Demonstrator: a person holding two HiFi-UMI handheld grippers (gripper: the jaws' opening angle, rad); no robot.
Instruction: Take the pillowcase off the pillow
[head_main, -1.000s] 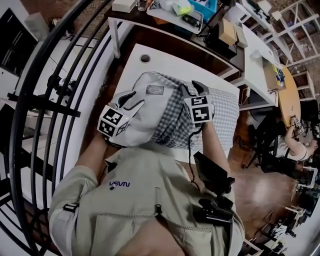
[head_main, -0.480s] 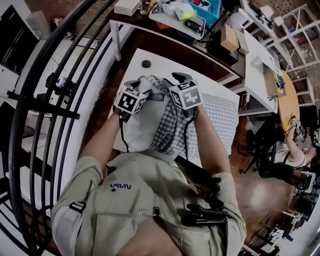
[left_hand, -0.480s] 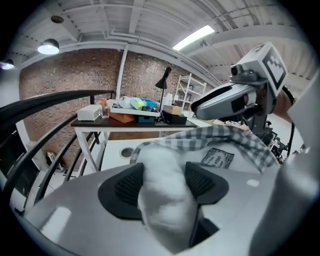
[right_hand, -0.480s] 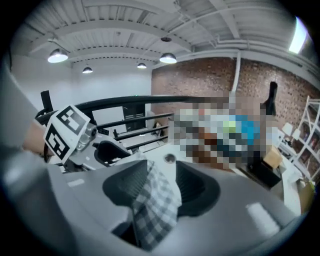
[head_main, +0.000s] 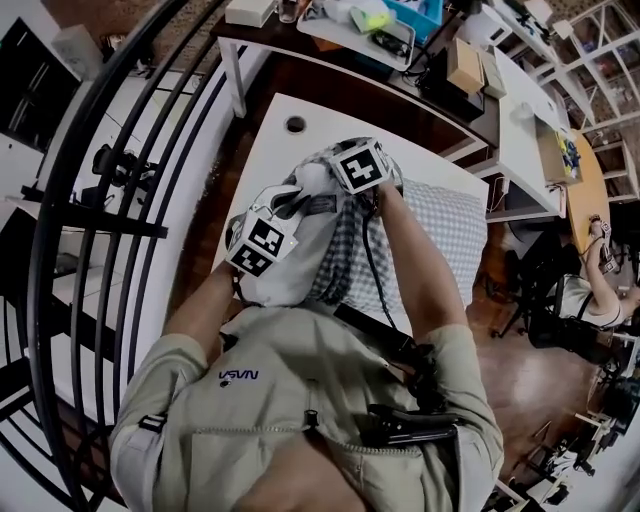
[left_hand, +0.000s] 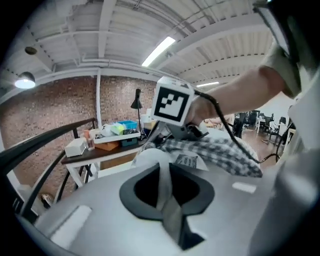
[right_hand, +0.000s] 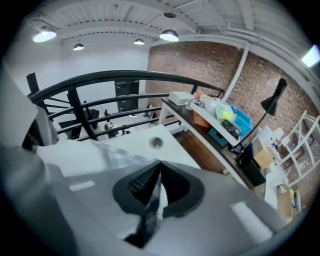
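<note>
A white pillow (head_main: 283, 272) lies on the white table (head_main: 272, 140), half inside a grey checked pillowcase (head_main: 352, 262). My left gripper (head_main: 295, 198) sits at the pillow's bare left end. Its jaws have just been closing, and in the left gripper view this gripper (left_hand: 165, 186) pinches a fold of white pillow fabric (left_hand: 161, 175); the pillow's label (left_hand: 187, 161) and the pillowcase (left_hand: 225, 150) lie just beyond. My right gripper (head_main: 350, 182) is at the far end, over the pillowcase's bunched edge. In the right gripper view this gripper (right_hand: 156, 192) is shut on a thin strip of cloth.
A black curved railing (head_main: 110, 150) runs along the left side. The table has a round cable hole (head_main: 295, 125) near its far corner. A cluttered desk (head_main: 380, 35) stands beyond, more desks at the right, where a person (head_main: 590, 290) sits.
Both grippers reached to the pillow's far end with open jaws, then closed on cloth. The left one has since pulled back toward me; the right stays at the far end.
</note>
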